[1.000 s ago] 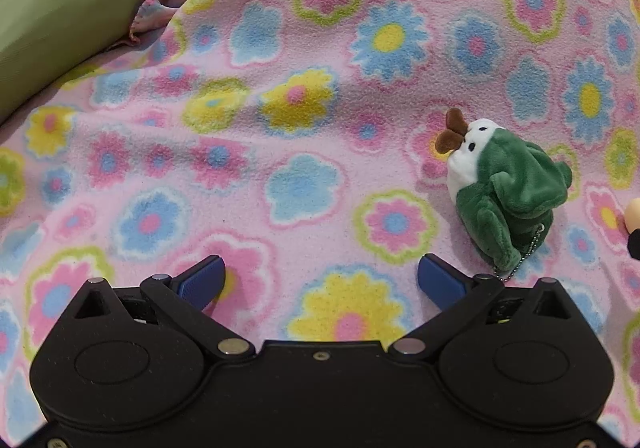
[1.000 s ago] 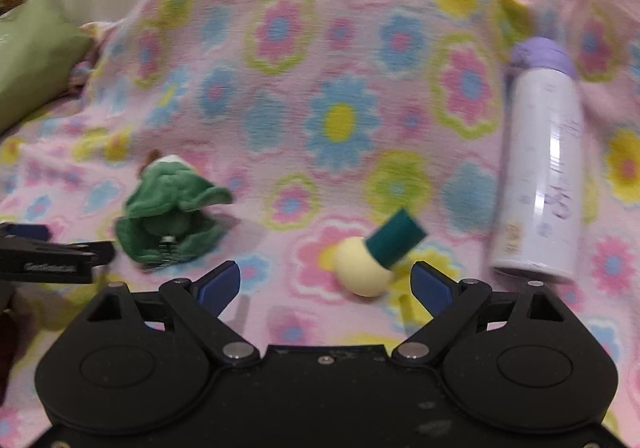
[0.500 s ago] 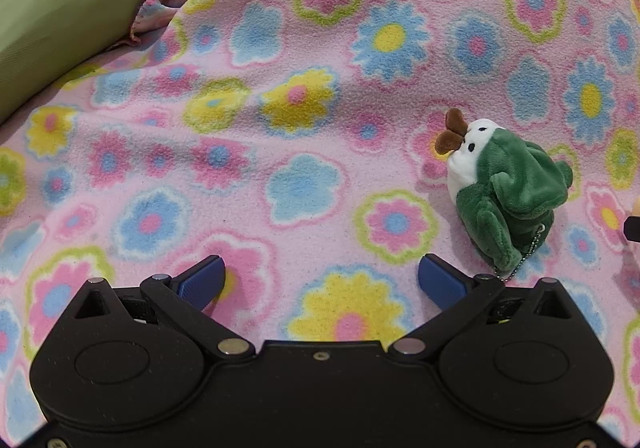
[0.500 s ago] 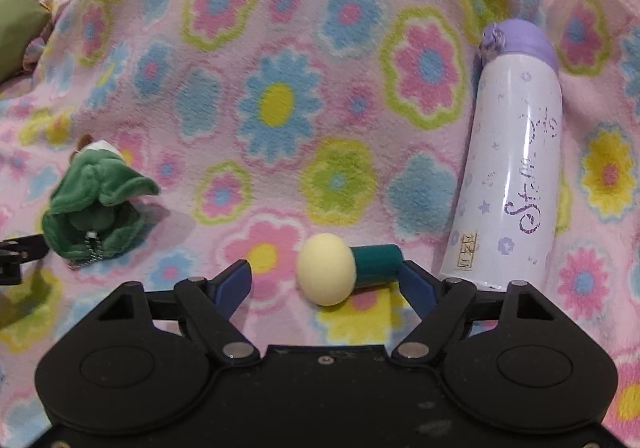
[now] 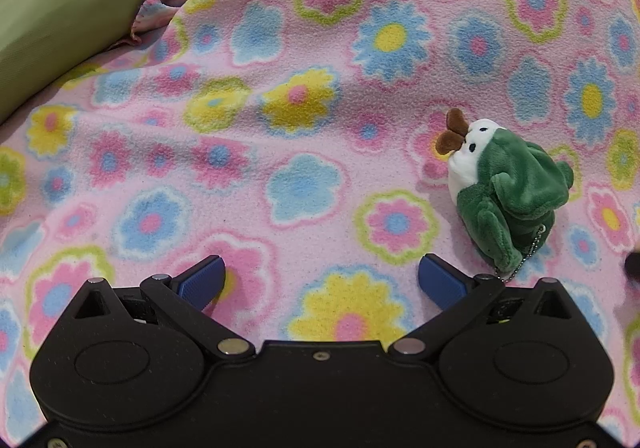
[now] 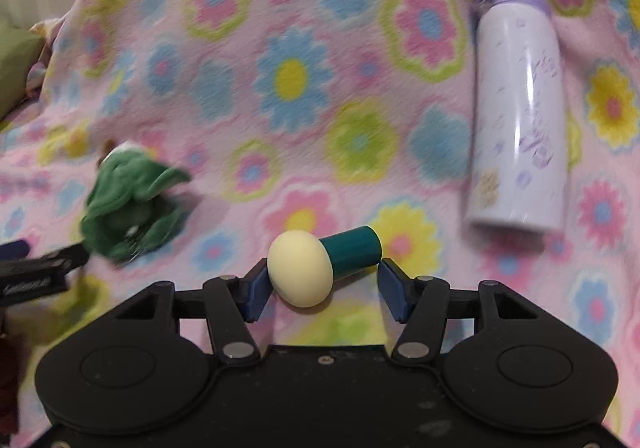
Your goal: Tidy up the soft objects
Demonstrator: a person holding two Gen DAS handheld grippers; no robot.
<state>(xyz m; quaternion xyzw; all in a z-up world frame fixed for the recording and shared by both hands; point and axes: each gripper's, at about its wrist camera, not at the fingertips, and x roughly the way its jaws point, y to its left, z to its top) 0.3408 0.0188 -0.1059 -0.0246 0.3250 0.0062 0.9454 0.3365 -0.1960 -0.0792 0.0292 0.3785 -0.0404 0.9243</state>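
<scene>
A small toy with a cream foam ball and a teal stem (image 6: 316, 262) lies across my right gripper (image 6: 322, 284). Its jaws are closing: the left pad meets the ball and the right pad meets the stem's end. A green plush frog with a white face and a bead chain (image 5: 512, 192) sits on the flowered blanket, just right of and beyond my left gripper (image 5: 320, 276). That gripper stands open over bare blanket with nothing between its blue pads. In the right wrist view the frog (image 6: 132, 204) lies blurred at the left.
A pink fleece blanket with flowers (image 5: 280, 88) covers the whole surface. A green cushion (image 5: 60, 16) lies at the far left. A white bottle with a lilac cap (image 6: 520, 108) lies on the blanket at the right. The left gripper's tip (image 6: 40, 272) shows beside the frog.
My right gripper's jaws went from wide apart to closed around the cream and teal toy, which turned to lie crosswise. The left gripper and the frog stayed put.
</scene>
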